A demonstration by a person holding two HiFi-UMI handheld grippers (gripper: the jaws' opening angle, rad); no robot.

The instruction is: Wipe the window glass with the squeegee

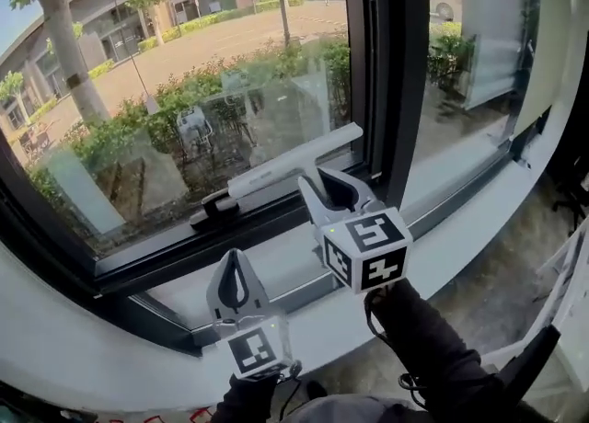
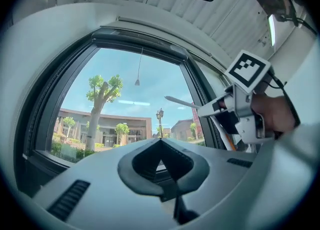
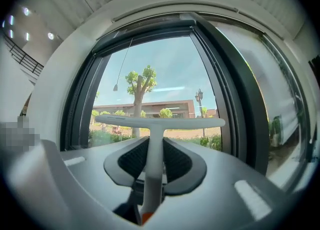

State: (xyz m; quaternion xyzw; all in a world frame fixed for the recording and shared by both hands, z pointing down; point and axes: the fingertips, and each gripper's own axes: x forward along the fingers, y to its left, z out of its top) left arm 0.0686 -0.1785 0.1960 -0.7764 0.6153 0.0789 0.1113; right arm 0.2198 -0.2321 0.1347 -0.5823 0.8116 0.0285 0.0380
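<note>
The white squeegee point(image 1: 294, 162) lies with its long blade across the lower part of the window glass point(image 1: 184, 90), tilted up to the right. My right gripper point(image 1: 336, 193) is shut on its handle point(image 3: 154, 159), and the blade point(image 3: 160, 121) runs crosswise just past the jaw tips. My left gripper point(image 1: 233, 288) hangs lower and to the left, above the sill, with its jaws meeting at the tips and nothing in them. In the left gripper view, its tips point(image 2: 160, 141) touch, and the right gripper point(image 2: 240, 109) with the squeegee blade point(image 2: 182, 103) shows at the right.
A black window handle point(image 1: 216, 210) sits on the lower frame just under the blade's left end. A thick dark mullion point(image 1: 396, 72) stands right of the pane, with a second pane point(image 1: 469, 62) beyond it. The pale sill point(image 1: 294, 265) runs below both grippers.
</note>
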